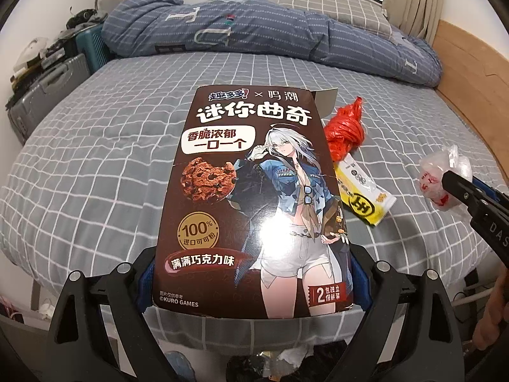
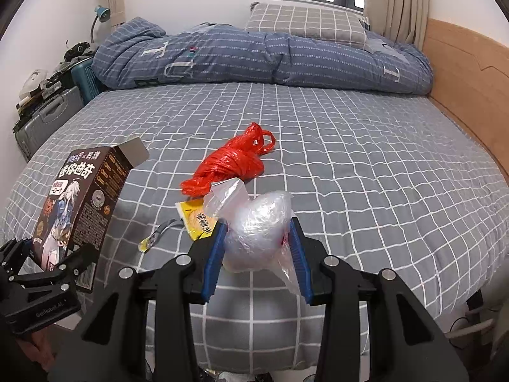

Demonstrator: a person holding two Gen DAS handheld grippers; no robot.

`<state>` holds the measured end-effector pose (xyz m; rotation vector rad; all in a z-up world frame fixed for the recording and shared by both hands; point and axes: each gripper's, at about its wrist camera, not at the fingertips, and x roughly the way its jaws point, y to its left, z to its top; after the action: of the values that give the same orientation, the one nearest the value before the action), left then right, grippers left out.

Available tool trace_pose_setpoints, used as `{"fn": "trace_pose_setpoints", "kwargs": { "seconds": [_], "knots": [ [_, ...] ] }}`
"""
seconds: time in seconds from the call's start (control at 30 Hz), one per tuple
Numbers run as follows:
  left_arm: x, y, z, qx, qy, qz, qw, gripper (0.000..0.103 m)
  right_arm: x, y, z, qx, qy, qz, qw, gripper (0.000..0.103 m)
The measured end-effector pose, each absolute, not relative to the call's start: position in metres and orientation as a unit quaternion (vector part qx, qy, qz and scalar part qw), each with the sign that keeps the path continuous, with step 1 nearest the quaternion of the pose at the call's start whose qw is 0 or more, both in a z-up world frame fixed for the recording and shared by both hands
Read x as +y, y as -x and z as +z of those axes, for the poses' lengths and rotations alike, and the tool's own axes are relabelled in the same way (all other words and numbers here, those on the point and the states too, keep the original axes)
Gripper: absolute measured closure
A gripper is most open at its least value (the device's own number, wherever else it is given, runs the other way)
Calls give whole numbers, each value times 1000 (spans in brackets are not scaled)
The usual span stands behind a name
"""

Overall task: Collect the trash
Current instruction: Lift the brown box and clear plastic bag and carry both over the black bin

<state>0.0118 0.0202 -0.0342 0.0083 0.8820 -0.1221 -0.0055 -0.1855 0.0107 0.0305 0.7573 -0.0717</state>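
My left gripper (image 1: 253, 273) is shut on a brown cookie box (image 1: 251, 191) with an anime figure, held above the near edge of the bed; the box also shows in the right wrist view (image 2: 79, 203). My right gripper (image 2: 257, 254) is shut on a crumpled clear plastic bag (image 2: 254, 222), which also shows at the right of the left wrist view (image 1: 440, 178). A red plastic bag (image 2: 229, 165) and a yellow snack wrapper (image 2: 195, 219) lie on the grey checked sheet between the grippers. A small torn wrapper piece (image 2: 156, 237) lies near them.
The bed (image 2: 350, 159) has a rolled blue duvet (image 2: 254, 60) and a pillow (image 2: 305, 24) at the far end. A wooden side board (image 2: 467, 89) runs along the right. Suitcases (image 2: 47, 117) and clutter stand at the left. Dark trash shows below the left gripper (image 1: 280, 363).
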Motion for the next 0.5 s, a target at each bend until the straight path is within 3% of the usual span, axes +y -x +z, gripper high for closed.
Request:
{"fn": "trace_pose_setpoints", "kwargs": {
  "seconds": [0.5],
  "knots": [
    [30, 42, -38, 435, 7, -65, 898, 15, -164, 62, 6, 378, -14, -36, 925, 65]
  ]
}}
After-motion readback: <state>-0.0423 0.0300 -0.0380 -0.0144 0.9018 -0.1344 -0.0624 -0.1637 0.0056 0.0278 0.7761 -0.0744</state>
